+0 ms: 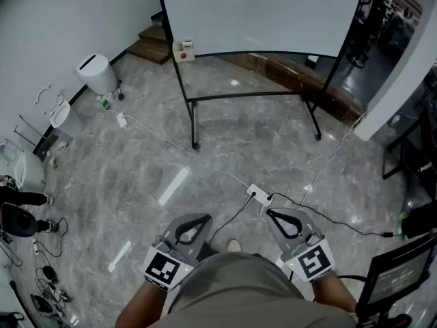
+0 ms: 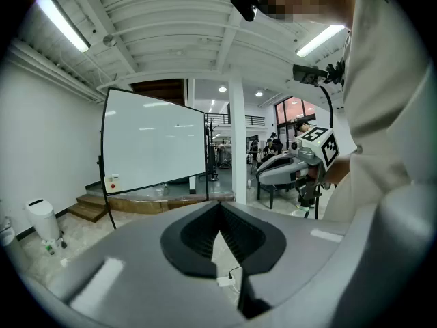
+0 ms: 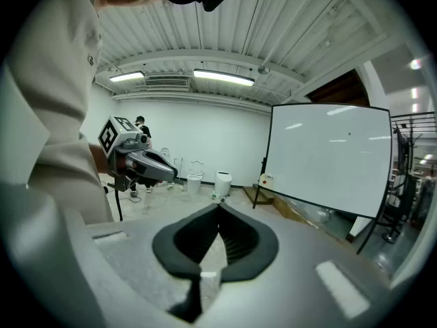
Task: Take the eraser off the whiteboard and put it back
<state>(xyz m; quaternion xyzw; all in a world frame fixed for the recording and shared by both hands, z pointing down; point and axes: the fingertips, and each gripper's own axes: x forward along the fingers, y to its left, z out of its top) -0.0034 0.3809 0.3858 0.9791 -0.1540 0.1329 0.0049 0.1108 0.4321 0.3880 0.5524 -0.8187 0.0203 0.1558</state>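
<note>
As I judge it, none of the task is done yet. The small cream eraser block with a red spot (image 1: 183, 50) sits at the lower left corner of the large white whiteboard on its black frame (image 1: 259, 12). That is about 11 o'clock from me and well apart from both tools. I hold my left gripper (image 1: 198, 221) and right gripper (image 1: 276, 217) low near my body, each with its jaws together on nothing.

Everything is left to do: walk up, grip the eraser, lift it off and set it back.

The grey marble floor (image 1: 136, 169) is mostly open. A white power strip with trailing cables (image 1: 257, 194) lies just ahead at 12 o'clock. The frame's black feet (image 1: 195, 144) jut toward me. A dark stand (image 1: 399, 275) crowds my right at 4 o'clock.
</note>
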